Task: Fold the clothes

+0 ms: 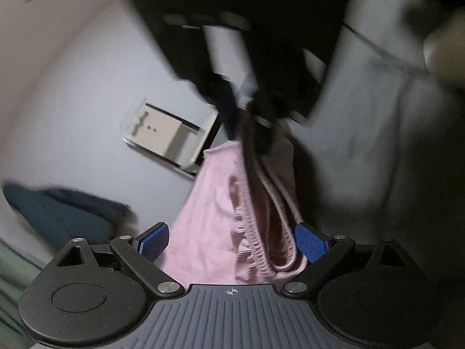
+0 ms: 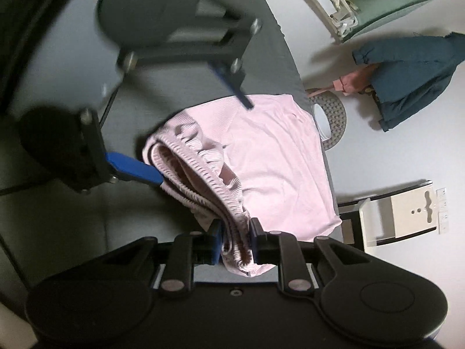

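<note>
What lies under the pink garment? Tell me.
Under the pink garment is a dark grey surface, visible around its edges. Whatever sits directly beneath the cloth is covered. The right gripper pinches its ruffled waistband.

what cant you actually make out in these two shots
- Left wrist view: the right gripper is motion-blurred and dark, so its grip on the pink garment is unreadable here.
- Right wrist view: the left gripper is blurred; whether its blue fingers touch the cloth is unclear.
- Blue clothing: its type is unclear, being bunched and far off.
- Garment's underside: hidden by its own folds.
</note>
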Tool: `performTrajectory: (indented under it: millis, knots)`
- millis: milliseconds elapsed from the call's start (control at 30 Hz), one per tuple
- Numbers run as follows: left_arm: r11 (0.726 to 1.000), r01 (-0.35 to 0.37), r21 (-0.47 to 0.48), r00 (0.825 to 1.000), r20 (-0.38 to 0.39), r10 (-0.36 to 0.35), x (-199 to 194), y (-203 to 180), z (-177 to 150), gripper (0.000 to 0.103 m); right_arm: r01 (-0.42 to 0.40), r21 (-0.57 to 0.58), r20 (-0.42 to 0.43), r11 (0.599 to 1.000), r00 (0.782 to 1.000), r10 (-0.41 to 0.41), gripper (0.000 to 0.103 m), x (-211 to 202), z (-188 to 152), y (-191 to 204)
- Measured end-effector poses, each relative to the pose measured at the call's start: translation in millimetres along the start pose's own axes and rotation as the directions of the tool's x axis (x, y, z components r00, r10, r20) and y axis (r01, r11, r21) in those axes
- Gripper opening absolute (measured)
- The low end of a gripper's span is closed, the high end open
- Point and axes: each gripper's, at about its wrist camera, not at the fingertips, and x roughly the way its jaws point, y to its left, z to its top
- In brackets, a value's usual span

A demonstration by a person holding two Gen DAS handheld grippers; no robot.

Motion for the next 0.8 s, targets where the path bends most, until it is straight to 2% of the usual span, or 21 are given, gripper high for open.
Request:
performTrajectory:
  millis: [100, 233, 333, 433, 467, 567, 633, 733, 800]
  knots:
    - [0.997, 0.002, 0.074, 1.000, 0.002, -0.003, -1.0, -10.7, 1.5, 0.094, -0.014, 0.019, 0.008, 1.000, 1.000, 0.013, 0.020, 2.8, -0.6, -9.2]
    - [0.998, 0.053, 0.038, 0.998, 0.033, -0.054, -10.5, -7.4, 7.0, 0.094, -0.002, 0.023, 0.013, 1.000, 1.000, 0.002, 0.020, 9.6, -0.5, -20.8]
    - [0.998, 0.060, 0.018, 0.997, 0.040, -0.061, -13.8, -6.6, 9.7, 0.094, 0.002, 0.026, 0.021, 1.000, 1.000, -0.002, 0.020, 9.2, 0.0, -24.0]
    - [0.998, 0.061, 0.013, 0.998, 0.000, -0.061, -8.2, -10.7, 8.1, 0.094, 0.004, 0.031, 0.028, 1.000, 1.000, -0.005, 0.020, 7.6, 0.3, -26.0]
    - [0.998, 0.051, 0.025, 0.999, -0.016, -0.050, -6.0, -13.1, 6.4, 0.094, 0.003, 0.035, 0.029, 0.999, 1.000, -0.004, 0.020, 6.1, 0.2, -25.5]
    - [0.999, 0.026, -0.018, 0.999, -0.033, -0.027, -3.2, -8.4, 5.6, 0.094, -0.006, 0.026, 0.035, 1.000, 0.999, 0.005, 0.020, 0.6, -0.7, -22.3]
    - [1.000, -0.021, -0.008, 0.999, -0.026, 0.020, -2.7, -8.5, 6.8, 0.094, -0.009, 0.007, 0.036, 1.000, 0.999, 0.008, 0.020, -3.0, -2.2, -18.7]
    - [0.999, -0.031, -0.013, 1.000, 0.007, 0.031, -6.8, -8.0, 9.6, 0.093, -0.013, -0.011, 0.024, 1.000, 1.000, 0.014, 0.020, -3.8, -3.8, -15.4]
    - [1.000, -0.024, -0.013, 1.000, 0.012, 0.024, -4.8, -3.8, 9.8, 0.086, -0.019, -0.020, 0.013, 1.000, 1.000, 0.019, 0.020, -3.3, -5.3, -13.4]
